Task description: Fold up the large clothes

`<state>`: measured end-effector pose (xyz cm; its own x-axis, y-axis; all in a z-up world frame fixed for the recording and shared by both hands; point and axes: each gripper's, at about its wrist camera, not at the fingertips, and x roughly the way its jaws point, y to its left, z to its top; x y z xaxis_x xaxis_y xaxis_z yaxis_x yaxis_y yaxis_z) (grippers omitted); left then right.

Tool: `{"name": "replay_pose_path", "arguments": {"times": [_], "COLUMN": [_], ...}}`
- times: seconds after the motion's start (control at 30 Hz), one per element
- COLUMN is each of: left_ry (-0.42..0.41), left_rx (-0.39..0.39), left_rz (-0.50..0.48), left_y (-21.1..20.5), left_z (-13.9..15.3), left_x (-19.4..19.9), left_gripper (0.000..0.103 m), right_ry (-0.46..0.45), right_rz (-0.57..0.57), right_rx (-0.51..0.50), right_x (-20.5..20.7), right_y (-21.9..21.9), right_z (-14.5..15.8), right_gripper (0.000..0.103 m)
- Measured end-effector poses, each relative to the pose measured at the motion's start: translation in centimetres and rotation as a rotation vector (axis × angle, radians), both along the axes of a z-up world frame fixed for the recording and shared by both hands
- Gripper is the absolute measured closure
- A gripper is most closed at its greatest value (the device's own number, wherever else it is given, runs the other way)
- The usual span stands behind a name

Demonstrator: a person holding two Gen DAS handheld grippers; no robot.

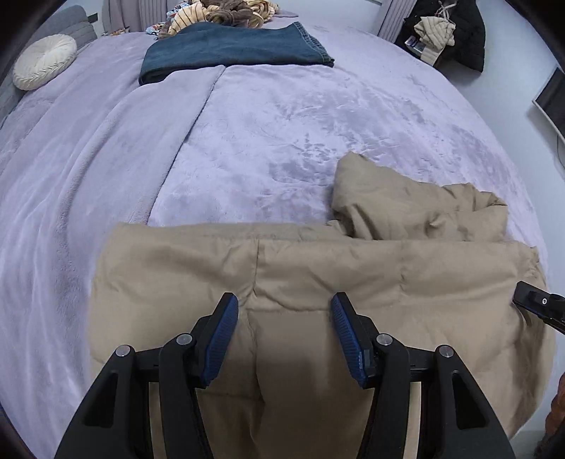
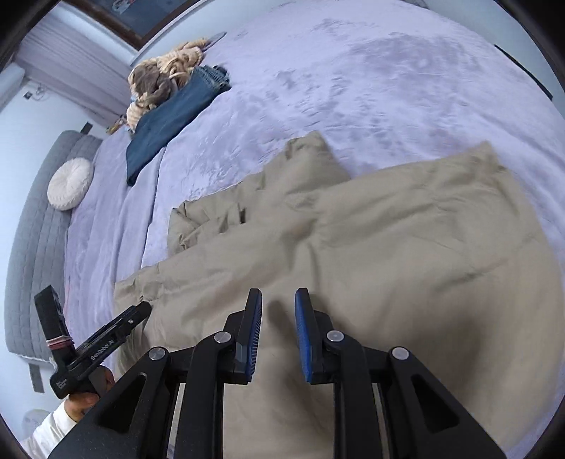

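A large tan padded garment [image 1: 317, 268] lies crumpled at the near edge of the lilac bed cover [image 1: 282, 123], one bunched part reaching toward the middle of the bed. My left gripper [image 1: 284, 300] hovers over its near left part, blue pads wide apart with nothing between them. In the right wrist view the same garment [image 2: 388, 247] spreads across the cover [image 2: 388, 88]. My right gripper [image 2: 279, 294] stands just above it, jaws narrowly apart and empty. The left gripper [image 2: 143, 307] shows at lower left, held by a hand [image 2: 81, 399] in a white sleeve.
Folded blue jeans [image 1: 233, 49] lie at the far side of the bed, with a pile of mixed clothes [image 1: 226, 14] behind them. A round cream cushion [image 1: 44, 61] rests by the grey headboard [image 2: 31, 247]. A dark jacket [image 1: 455, 31] hangs at top right.
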<state>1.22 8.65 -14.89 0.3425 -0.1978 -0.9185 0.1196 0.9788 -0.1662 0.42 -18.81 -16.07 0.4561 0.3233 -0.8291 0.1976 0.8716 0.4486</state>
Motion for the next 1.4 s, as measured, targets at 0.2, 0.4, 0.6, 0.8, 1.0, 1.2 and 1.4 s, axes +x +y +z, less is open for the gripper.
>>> {"name": "replay_pose_path", "arguments": {"times": [0.2, 0.4, 0.6, 0.8, 1.0, 1.2, 1.4], "left_ry": [0.040, 0.067, 0.083, 0.085, 0.075, 0.093, 0.105], "left_rx": [-0.047, -0.061, -0.069, -0.051, -0.067, -0.042, -0.032], "left_rz": [0.007, -0.001, 0.007, 0.025, 0.091, 0.099, 0.081], "left_y": [0.9, 0.8, 2.5, 4.1, 5.6, 5.9, 5.1], "left_z": [-3.1, -3.9, -2.3, 0.2, 2.7, 4.2, 5.7], "left_x": [3.2, 4.8, 3.6, 0.9, -2.6, -6.5, -10.6], "left_gripper": [0.044, 0.039, 0.039, 0.033, 0.002, 0.002, 0.002], "right_ry": [0.085, 0.130, 0.138, 0.124, 0.124, 0.133, 0.153], "right_rz": [-0.029, -0.033, -0.049, -0.060, -0.031, -0.025, -0.029], "right_rx": [-0.069, -0.072, -0.054, -0.032, -0.007, 0.007, 0.012], "right_x": [4.6, 6.8, 5.5, 2.6, -0.7, -5.0, -8.7], "right_y": [1.8, 1.6, 0.4, -0.6, -0.1, -0.2, -0.6], "right_z": [-4.2, -6.1, -4.5, -1.9, 0.0, 0.9, 1.3], "right_gripper": [0.086, 0.086, 0.080, 0.051, 0.040, 0.033, 0.022]}}
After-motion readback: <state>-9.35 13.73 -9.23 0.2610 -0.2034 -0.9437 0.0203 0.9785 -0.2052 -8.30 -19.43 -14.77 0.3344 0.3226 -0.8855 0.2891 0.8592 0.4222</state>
